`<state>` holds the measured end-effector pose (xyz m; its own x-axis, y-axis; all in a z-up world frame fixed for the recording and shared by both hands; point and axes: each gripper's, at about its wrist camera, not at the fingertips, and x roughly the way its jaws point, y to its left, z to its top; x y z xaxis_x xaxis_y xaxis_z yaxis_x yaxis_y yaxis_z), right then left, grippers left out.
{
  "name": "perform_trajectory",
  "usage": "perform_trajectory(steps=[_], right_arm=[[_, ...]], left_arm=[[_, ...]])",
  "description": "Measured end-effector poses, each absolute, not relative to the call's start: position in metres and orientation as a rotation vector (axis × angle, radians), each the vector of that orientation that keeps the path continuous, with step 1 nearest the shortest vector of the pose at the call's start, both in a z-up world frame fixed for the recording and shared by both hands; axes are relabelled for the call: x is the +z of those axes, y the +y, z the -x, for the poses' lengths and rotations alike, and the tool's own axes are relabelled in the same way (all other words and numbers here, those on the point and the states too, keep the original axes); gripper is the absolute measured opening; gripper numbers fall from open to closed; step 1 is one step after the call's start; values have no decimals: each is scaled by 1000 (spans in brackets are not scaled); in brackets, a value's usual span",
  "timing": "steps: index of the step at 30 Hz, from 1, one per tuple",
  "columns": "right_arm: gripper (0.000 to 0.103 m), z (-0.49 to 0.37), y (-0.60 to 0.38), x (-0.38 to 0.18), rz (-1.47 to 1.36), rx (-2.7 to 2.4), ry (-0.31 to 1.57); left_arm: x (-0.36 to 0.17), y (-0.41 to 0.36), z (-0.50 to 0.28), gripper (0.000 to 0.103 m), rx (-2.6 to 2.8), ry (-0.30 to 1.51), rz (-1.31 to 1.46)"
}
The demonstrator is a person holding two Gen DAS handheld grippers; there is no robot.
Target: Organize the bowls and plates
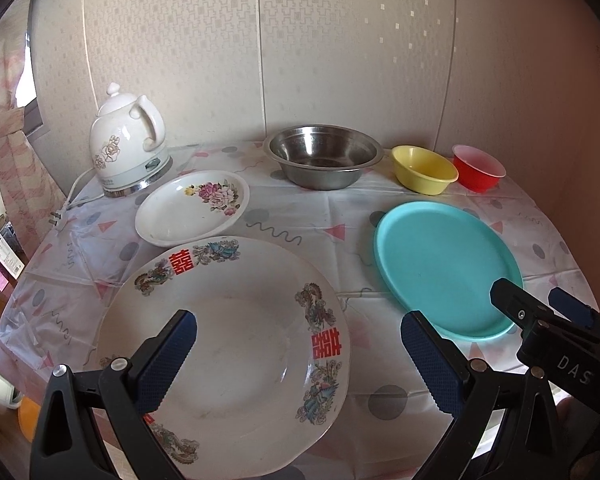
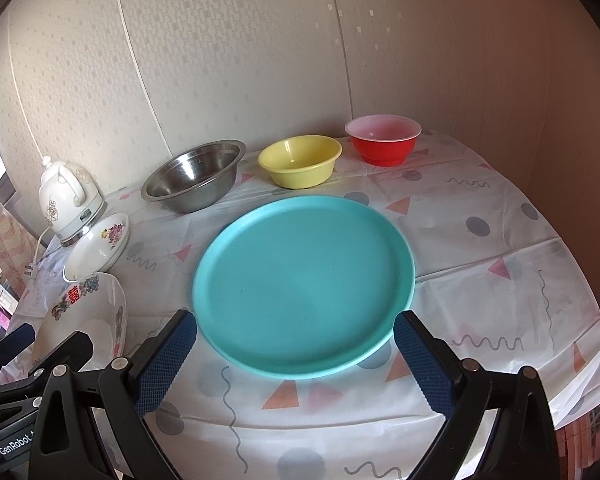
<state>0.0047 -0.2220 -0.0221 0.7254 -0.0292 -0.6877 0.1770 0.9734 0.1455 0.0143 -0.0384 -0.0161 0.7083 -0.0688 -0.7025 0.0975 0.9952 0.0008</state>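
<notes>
**Both grippers wide open, nothing lifted yet**

On the patterned tablecloth [image 2: 480,248] the dishes lie spread out. Along the wall stand a steel bowl [image 1: 323,157], a yellow bowl [image 1: 423,169] and a red bowl [image 1: 478,167], the last two nearly touching. In front of them lie three plates: a small flowered plate [image 1: 192,207] just beside a white electric kettle [image 1: 129,148], a large dragon-pattern plate [image 1: 228,352] at the near left, and a turquoise plate [image 2: 304,286] at the near right.

The left gripper [image 1: 298,354] has its jaws spread apart and holds nothing; the dragon-pattern plate lies right under and ahead of it, its right rim between the two fingers. The right gripper [image 2: 296,354] is likewise spread and empty, with the near edge of the turquoise plate sitting between its blue pads [image 2: 168,364], not touching as far as I can tell.

To my eye the two white plates are glazed ceramic: heavy, stiff, slick and chippable, best pinched at the raised rim and set down gently. The turquoise plate and the coloured bowls look like light plastic, forgiving but apt to slide; its upturned lip is the place to grip. The steel bowl offers a flared rim.
</notes>
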Motion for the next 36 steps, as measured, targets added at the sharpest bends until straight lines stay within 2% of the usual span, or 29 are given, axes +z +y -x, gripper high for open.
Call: perform_trajectory(steps=[20, 28, 30, 33, 34, 35, 36], right_arm=[[101, -16, -243, -32, -273, -123, 790], [97, -27, -295, -37, -451, -118, 820], [90, -32, -311, -40, -491, -126, 831], [73, -40, -325, -47, -499, -153, 853], [64, -42, -330, -49, -505, -163, 860], [57, -44, -333, -52, -507, -171, 868], [55, -46, -335, -55, -513, -176, 875]], left_arm=[[-20, -42, -30, 103, -132, 816, -53], [-11, -45, -59, 103, -266, 914, 46], [-9, -52, -72, 103, -301, 941, 36], [-10, -57, -90, 93, -334, 978, 60], [-10, -60, -96, 88, -348, 986, 61], [-10, -62, -100, 87, -352, 991, 58], [-10, -64, -105, 87, -353, 992, 55]])
